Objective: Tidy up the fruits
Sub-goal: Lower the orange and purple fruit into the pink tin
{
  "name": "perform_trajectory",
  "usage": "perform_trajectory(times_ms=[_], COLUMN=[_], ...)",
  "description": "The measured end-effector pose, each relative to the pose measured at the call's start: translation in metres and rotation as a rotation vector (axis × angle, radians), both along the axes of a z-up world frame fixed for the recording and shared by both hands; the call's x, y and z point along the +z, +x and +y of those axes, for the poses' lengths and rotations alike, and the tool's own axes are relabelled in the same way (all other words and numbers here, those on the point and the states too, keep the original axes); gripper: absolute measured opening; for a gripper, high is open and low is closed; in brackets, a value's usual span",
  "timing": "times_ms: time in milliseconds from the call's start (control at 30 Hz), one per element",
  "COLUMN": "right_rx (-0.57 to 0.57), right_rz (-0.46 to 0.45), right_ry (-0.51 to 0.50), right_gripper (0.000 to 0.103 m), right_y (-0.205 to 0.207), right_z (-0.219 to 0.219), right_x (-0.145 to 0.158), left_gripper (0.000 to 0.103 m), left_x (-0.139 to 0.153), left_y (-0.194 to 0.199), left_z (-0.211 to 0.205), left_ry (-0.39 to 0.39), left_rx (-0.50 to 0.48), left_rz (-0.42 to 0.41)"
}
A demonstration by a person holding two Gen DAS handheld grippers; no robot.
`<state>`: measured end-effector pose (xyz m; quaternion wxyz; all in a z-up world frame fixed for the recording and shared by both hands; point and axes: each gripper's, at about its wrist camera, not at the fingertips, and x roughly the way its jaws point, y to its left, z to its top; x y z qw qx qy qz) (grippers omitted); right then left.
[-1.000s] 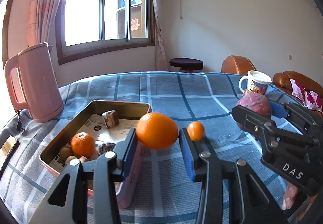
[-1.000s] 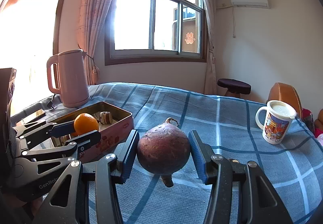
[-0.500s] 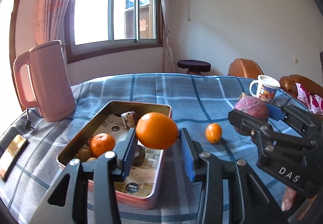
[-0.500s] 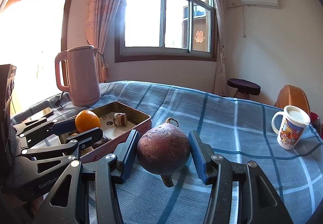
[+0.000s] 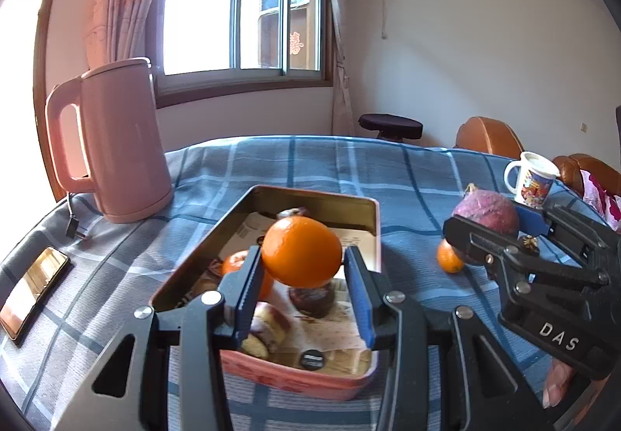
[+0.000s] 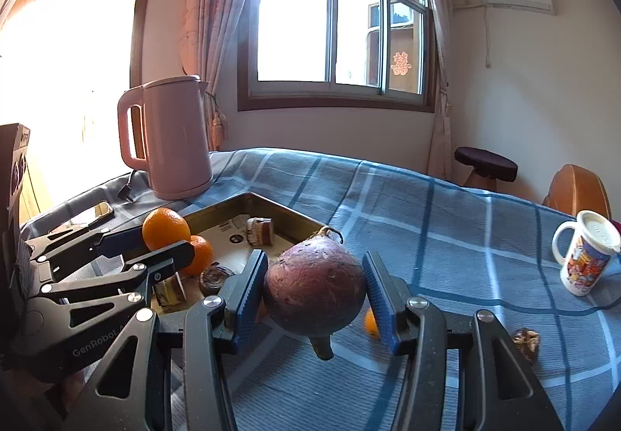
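orange (image 5: 302,251), glossy, round, unpeeled

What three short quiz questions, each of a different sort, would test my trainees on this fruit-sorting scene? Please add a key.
1. True or false: the left gripper holds the large orange above the tin tray.
2. Multiple choice: what does the right gripper grip? A) a mug B) a round purple fruit C) a phone
3. Fill in: the small orange outside the tray lies on the ____ cloth.

Key
1. True; its jaws are shut on the orange, over the tray.
2. B, the purple fruit. The mug stands on the blue checked cloth and the phone lies near the pink kettle.
3. Blue checked.
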<state>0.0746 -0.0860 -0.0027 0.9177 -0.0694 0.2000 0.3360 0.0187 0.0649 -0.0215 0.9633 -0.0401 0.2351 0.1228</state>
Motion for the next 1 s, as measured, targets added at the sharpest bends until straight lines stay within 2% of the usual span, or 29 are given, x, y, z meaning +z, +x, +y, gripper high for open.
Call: perform_trajectory(times_ms=[600,1000], right_rx=[0.078,0.121], right_rz=[0.046,0.124], right_ry=[-0.003,0.008], right_gripper=[0.053,0.053], right_y=[0.009,0.017], right_z=[0.051,0.076], right_x=[-0.002,-0.014], left_gripper=[0.044,0.044], left_x=[-0.001,-0.012], left_y=[0.004,0.014], left_z=[0.045,0.067], left_ry=[-0.003,-0.026], left_rx=[0.071,0.097], left_rz=[0.048,0.116])
